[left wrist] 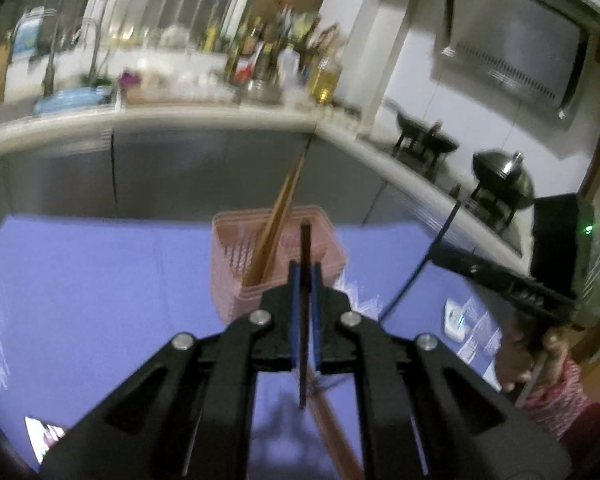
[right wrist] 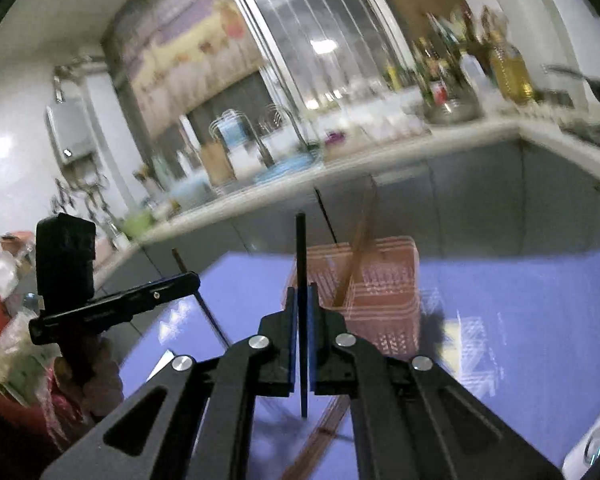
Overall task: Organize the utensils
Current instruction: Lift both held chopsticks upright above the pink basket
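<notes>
Dark chopsticks, one to each gripper, stand clamped upright above a purple mat. The left gripper (left wrist: 305, 270) has its jaws pressed together on one dark brown chopstick (left wrist: 305, 320); the right gripper (right wrist: 302, 292) pinches one black chopstick (right wrist: 301, 320) the same way. Just beyond both sits one pink slotted basket (left wrist: 236, 248), with two light wooden chopsticks (left wrist: 278, 208) leaning out of it. More wooden sticks lie on the purple mat (left wrist: 100, 280) under the grippers, their count blurred. Behind the basket runs a grey counter (left wrist: 220, 118) crowded with bottles. No writing can be read; motion blur smears every label.
</notes>
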Demonstrator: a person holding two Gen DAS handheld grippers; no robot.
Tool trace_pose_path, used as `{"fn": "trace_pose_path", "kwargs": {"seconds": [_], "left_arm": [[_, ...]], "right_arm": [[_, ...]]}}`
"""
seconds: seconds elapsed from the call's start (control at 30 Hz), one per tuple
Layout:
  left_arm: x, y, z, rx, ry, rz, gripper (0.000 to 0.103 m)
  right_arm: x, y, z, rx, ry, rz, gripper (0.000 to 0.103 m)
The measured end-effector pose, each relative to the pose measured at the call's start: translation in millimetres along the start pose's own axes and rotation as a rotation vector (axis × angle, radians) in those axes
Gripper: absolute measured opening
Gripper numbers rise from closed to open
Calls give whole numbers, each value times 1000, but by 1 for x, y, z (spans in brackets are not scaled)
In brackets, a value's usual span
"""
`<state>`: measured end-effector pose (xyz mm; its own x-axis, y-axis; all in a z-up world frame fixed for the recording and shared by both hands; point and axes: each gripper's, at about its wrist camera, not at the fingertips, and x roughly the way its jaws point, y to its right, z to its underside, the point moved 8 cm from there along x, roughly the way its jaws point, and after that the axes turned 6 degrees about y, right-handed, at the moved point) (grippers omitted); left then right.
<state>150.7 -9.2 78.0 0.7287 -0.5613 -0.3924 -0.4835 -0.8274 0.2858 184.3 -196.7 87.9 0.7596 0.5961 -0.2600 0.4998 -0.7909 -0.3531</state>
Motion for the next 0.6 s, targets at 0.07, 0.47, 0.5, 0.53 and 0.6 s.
{"fn": "trace_pose_path", "kwargs": {"seconds": [0.07, 0.47, 0.5, 0.53, 0.6], "left_arm": [[1, 2, -26, 27, 39, -6, 4], [83, -34, -90, 91, 24, -95, 4], [90, -37, -85, 91, 13, -99, 4], [96, -40, -81, 92, 2, -105, 4], [112, -46, -68, 91, -34, -119, 4]], "right_arm": [[7, -7, -32, -13, 29, -27, 5], [94, 28, -78, -48, -4, 34, 5], [98, 31, -72, -44, -18, 37, 5], [104, 35, -64, -39, -40, 38, 5], [118, 43, -46, -30, -84, 51, 5]]}}
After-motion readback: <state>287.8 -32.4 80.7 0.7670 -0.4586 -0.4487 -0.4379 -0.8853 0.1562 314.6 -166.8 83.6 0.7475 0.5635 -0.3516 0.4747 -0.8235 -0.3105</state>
